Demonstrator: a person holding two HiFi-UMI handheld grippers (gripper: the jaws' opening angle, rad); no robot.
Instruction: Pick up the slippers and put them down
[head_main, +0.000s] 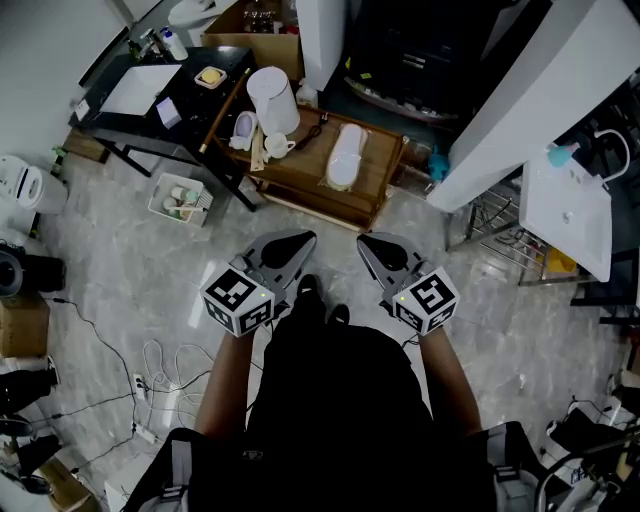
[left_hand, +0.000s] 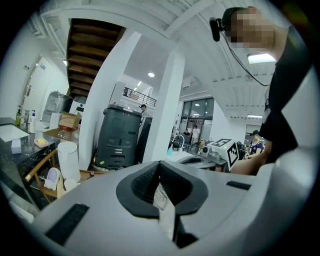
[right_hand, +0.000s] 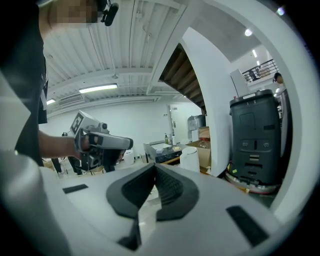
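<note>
A white slipper lies on a low wooden table ahead of me. A second, white and purple slipper stands at that table's left end, next to a white cylinder; it also shows in the left gripper view. My left gripper and right gripper hang side by side over the floor, short of the table, both shut and empty. In the left gripper view the jaws meet with nothing between them. The right gripper view shows the same of its jaws.
A black desk with papers stands at the left. A white basket sits on the floor below it. Cables trail over the floor at lower left. A wire rack and a white counter are at the right.
</note>
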